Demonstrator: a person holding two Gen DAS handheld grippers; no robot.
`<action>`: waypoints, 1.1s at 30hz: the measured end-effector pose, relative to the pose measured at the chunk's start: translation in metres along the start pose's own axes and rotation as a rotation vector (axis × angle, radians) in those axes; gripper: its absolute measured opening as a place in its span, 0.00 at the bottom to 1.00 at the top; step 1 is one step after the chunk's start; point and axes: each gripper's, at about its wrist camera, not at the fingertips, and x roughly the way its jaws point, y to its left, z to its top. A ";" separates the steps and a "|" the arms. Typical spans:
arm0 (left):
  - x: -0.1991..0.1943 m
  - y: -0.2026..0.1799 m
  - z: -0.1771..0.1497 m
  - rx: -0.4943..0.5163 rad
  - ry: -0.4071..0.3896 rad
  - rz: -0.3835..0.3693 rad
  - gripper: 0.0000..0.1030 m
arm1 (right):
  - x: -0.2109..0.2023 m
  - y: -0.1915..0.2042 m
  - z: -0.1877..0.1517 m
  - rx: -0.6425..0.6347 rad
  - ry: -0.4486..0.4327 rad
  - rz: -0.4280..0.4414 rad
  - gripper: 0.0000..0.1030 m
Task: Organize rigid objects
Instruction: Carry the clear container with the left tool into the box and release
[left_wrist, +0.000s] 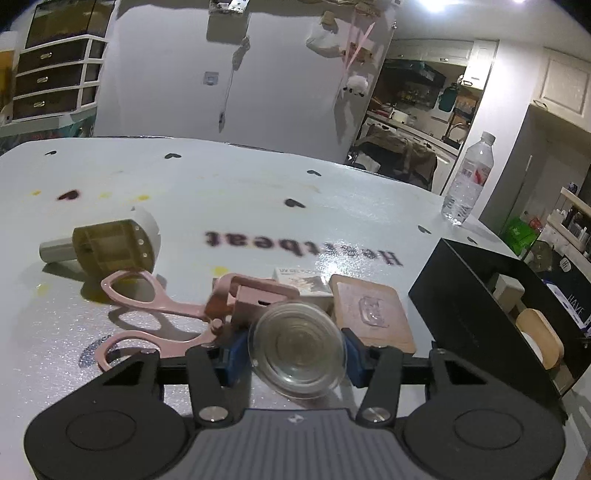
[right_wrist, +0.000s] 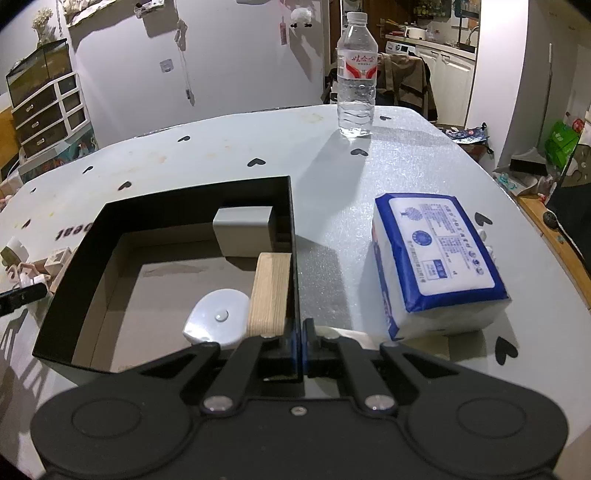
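Dim room, bluish cast. Ceiling lamp blown out far above the left claw. Sparkly glare on the tabletop ahead of it; printed lettering there blurred. Hard shadows beside the water bottle. Fisheye bending, black corners.

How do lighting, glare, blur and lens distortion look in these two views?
Left wrist view: ceiling lamp blown out, printed word on the table blurred, glass disc between the left gripper's pads fairly sharp, dark corners. Right wrist view: table edge bowed by fisheye, bottle casts a hard shadow, sparkly glare on the cover.
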 end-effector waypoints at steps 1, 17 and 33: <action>-0.001 -0.001 0.000 0.004 0.002 0.002 0.51 | 0.000 0.000 0.000 -0.001 -0.001 0.000 0.03; -0.040 -0.039 0.028 0.039 0.024 -0.250 0.50 | -0.002 -0.003 -0.003 -0.007 -0.024 0.019 0.03; 0.042 -0.158 0.067 0.140 0.189 -0.433 0.50 | -0.004 -0.004 -0.007 -0.040 -0.050 0.044 0.04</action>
